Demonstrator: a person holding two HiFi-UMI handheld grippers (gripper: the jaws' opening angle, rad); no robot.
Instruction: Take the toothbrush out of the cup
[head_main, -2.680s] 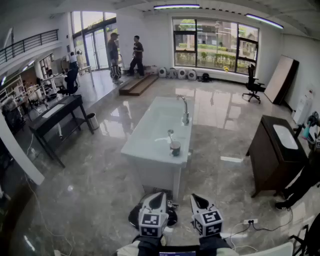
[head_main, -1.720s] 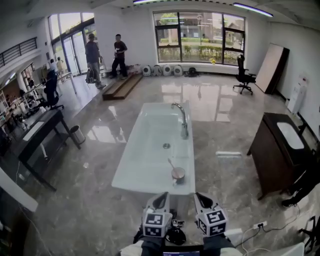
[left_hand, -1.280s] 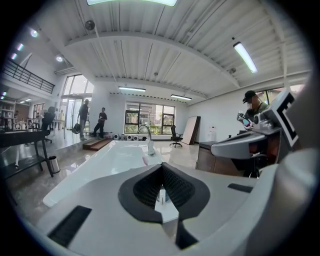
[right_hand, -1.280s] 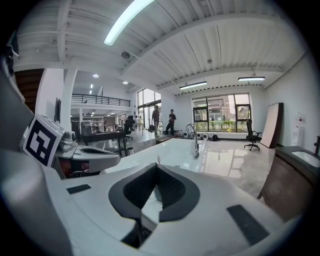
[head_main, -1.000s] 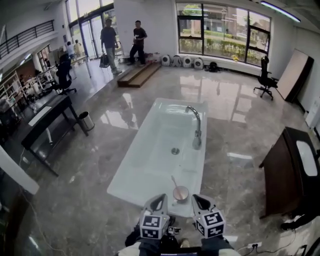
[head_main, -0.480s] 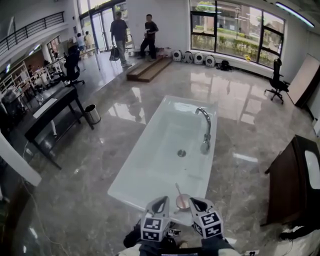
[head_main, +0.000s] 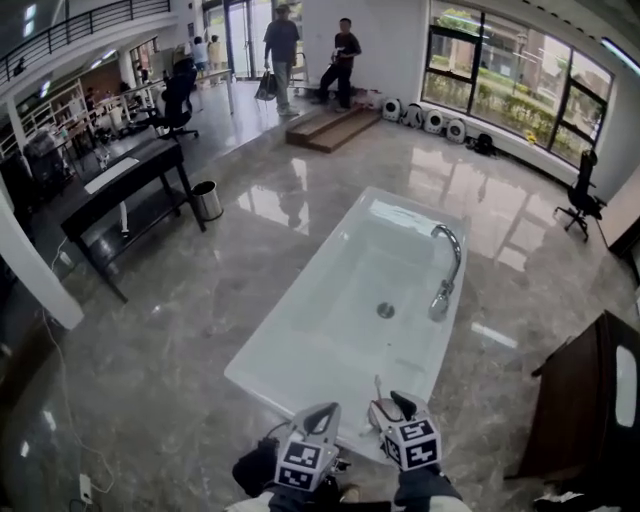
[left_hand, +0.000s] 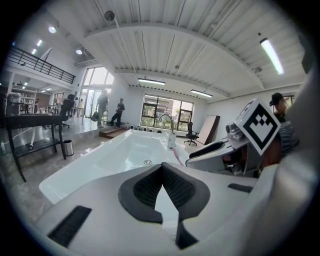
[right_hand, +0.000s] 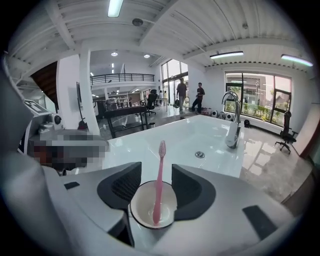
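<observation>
A small white cup (right_hand: 150, 207) stands on the near right corner of the long white sink counter (head_main: 300, 340). A pink toothbrush (right_hand: 159, 175) leans upright in it, bristles up. My right gripper (right_hand: 157, 168) has the cup between its dark pads, and its jaws are opening. In the head view the right gripper (head_main: 402, 402) sits just right of the cup (head_main: 382, 414) and the toothbrush (head_main: 378, 388). My left gripper (left_hand: 161, 167) hovers at the counter's near edge with its pads meeting at the tips and nothing between them. In the head view the left gripper (head_main: 328, 410) is left of the cup.
A chrome faucet (head_main: 445, 270) and a drain (head_main: 386, 310) lie farther along the basin. A dark desk (head_main: 120, 190) and a bin (head_main: 208, 200) stand to the left, and a dark cabinet (head_main: 590, 400) to the right. Two people (head_main: 310, 50) stand far back.
The view has closed in on the sink. Both grippers have moved forward and down to the counter's near end, and the right one has come up to the cup.
</observation>
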